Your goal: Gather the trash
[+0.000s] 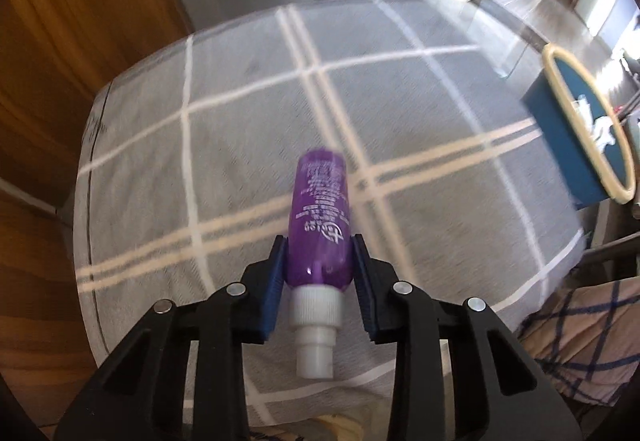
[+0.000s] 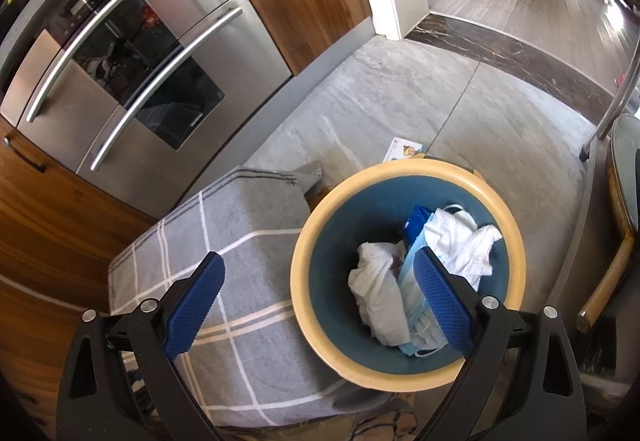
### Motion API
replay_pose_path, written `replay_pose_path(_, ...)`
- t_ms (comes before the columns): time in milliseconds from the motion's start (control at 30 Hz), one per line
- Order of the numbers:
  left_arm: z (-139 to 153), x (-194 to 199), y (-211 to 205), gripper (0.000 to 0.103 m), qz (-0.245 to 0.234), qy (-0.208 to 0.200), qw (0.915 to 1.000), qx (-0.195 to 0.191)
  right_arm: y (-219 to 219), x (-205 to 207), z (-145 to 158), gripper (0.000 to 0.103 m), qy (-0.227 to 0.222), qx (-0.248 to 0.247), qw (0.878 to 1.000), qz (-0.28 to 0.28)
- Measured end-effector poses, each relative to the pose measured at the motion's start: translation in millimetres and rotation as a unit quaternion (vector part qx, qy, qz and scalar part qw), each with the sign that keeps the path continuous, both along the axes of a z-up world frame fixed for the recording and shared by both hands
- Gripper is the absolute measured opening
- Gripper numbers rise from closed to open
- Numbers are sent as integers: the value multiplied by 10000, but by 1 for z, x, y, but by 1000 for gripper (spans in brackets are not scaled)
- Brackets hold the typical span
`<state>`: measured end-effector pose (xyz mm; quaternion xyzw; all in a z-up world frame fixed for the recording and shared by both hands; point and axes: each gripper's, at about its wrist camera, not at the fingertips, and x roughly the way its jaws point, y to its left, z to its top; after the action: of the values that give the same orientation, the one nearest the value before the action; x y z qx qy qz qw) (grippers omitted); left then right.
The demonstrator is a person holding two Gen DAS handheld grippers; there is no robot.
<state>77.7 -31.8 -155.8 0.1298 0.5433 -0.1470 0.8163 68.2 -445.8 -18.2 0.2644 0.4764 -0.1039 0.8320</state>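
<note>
A purple bottle with a white cap lies lengthwise between the blue pads of my left gripper, which press on its lower body from both sides above the grey checked cloth. The cap points back toward the camera. A blue bin with a cream rim stands to the right of the cloth. In the right wrist view my right gripper stands open with nothing between its pads, over the edge of the bin. White crumpled paper and a blue face mask lie inside the bin.
The checked cloth covers a low block beside the bin. A steel oven front and wooden cabinets stand behind it. A paper card lies on the grey stone floor beyond the bin. A chair is at the right.
</note>
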Motion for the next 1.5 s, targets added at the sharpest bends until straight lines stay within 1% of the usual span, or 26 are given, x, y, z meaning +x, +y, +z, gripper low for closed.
replay_pose_path(133, 20, -2, -30, 32, -357, -217, 9990, -182, -6, -1, -4, 95, 80, -57, 9999, -39)
replay_pose_path(267, 38, -9, -78, 32, -853, -415, 9950, -308, -17, -5, -5, 95, 110, -115, 9998, -152)
replay_pose_path(333, 47, -13, -110, 32, -1150, -502, 9912, -416, -25, -7, -7, 95, 148, -169, 9995, -229)
replay_pose_path(433, 55, -19, -151, 32, -1467, -534, 9858, -616, -37, -13, -11, 95, 219, -190, 9989, -364)
replay_pose_path(467, 57, -21, -169, 32, -1620, -557, 9828, -692, -42, -16, -12, 95, 241, -211, 9985, -451)
replay_pose_path(633, 64, -34, -240, 32, -2193, -708, 9697, -813, -67, -28, -16, 95, 302, -231, 9956, -856)
replay_pose_path(833, 62, -36, -298, 32, -2445, -717, 9616, -1019, -86, -41, -15, 95, 248, -223, 9916, -1250)
replay_pose_path(967, 52, -35, -319, 32, -2481, -643, 9606, -1072, -88, -42, -16, 95, 289, -283, 9911, -1271)
replay_pose_path(1100, 45, -38, -324, 32, -2577, -571, 9576, -1155, -88, -40, -18, 95, 344, -312, 9914, -1223)
replay_pose_path(1133, 44, -39, -323, 35, -2618, -606, 9563, -1155, -87, -39, -19, 95, 344, -311, 9914, -1225)
replay_pose_path(1167, 45, -40, -323, 41, -2653, -661, 9547, -1171, -87, -39, -19, 95, 344, -307, 9914, -1225)
replay_pose_path(1200, 45, -41, -322, 61, -2651, -695, 9545, -1175, -87, -39, -19, 95, 343, -302, 9914, -1230)
replay_pose_path(1233, 47, -41, -320, 70, -2615, -766, 9545, -1212, -87, -39, -19, 95, 348, -274, 9915, -1226)
replay_pose_path(1300, 51, -40, -316, 70, -2560, -833, 9550, -1244, -85, -38, -18, 95, 347, -263, 9918, -1203)
replay_pose_path(1400, 56, -35, -308, 71, -2392, -832, 9594, -1240, -82, -37, -15, 95, 290, -308, 9925, -1147)
replay_pose_path(1500, 60, -34, -294, 74, -2300, -864, 9620, -1192, -80, -36, -13, 95, 268, -360, 9934, -1056)
